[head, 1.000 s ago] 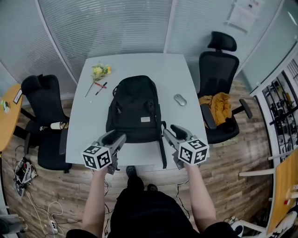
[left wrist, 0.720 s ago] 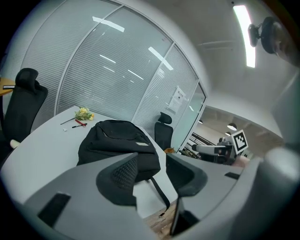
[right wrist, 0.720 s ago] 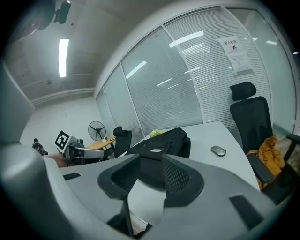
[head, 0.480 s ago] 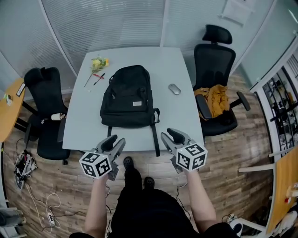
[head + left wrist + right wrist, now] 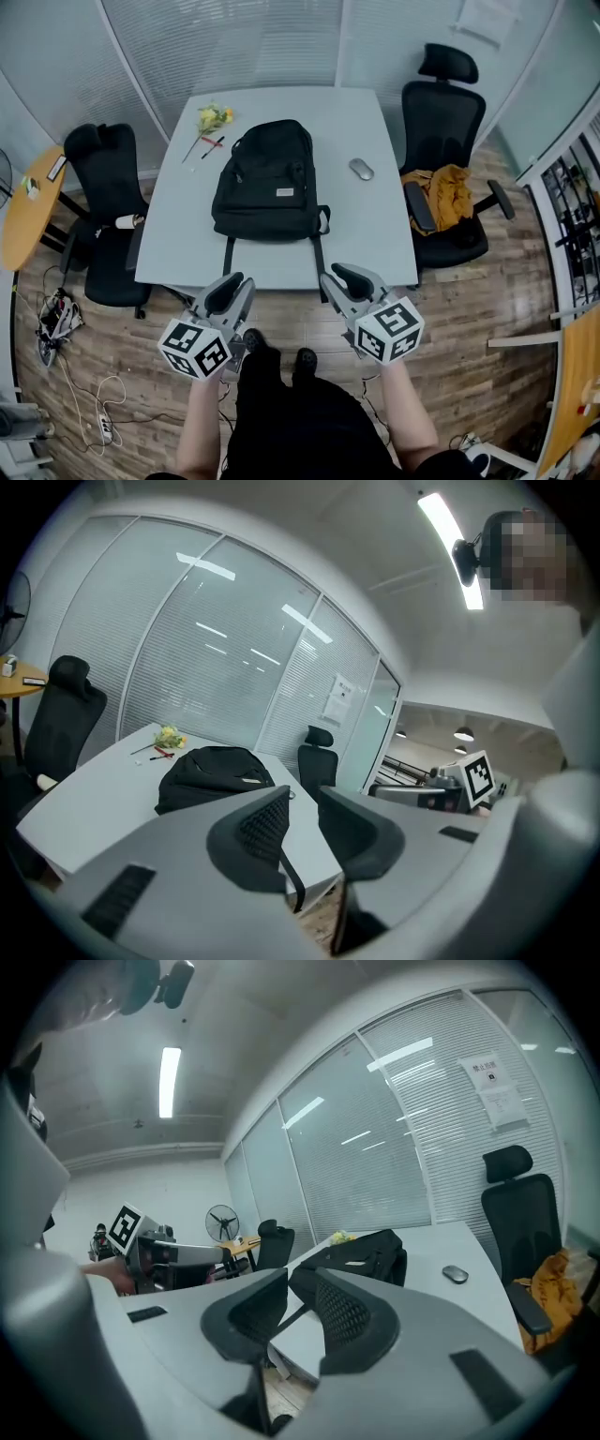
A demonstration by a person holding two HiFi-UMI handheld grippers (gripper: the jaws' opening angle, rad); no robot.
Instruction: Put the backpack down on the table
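Observation:
The black backpack [image 5: 267, 183] lies flat on the light grey table [image 5: 375, 234], with its straps hanging over the near edge. It is also in the left gripper view [image 5: 211, 775] and the right gripper view [image 5: 361, 1252]. My left gripper [image 5: 239, 286] and right gripper [image 5: 339, 278] are held off the table's near edge, over the wooden floor and apart from the backpack. The jaws of both the left gripper [image 5: 302, 808] and the right gripper [image 5: 302, 1297] are closing, with a narrow gap left and nothing between them.
A grey mouse [image 5: 361, 170] lies to the right of the backpack. Yellow flowers [image 5: 213, 118] and pens [image 5: 211, 142] lie at the far left corner. A black chair [image 5: 445, 141] with a yellow garment [image 5: 441, 206] stands to the right, another chair [image 5: 103, 187] to the left. Cables [image 5: 56, 319] lie on the floor.
Both grippers have drawn back from the table's edge toward the person, and their jaws have narrowed. The backpack has stayed where it lies on the table.

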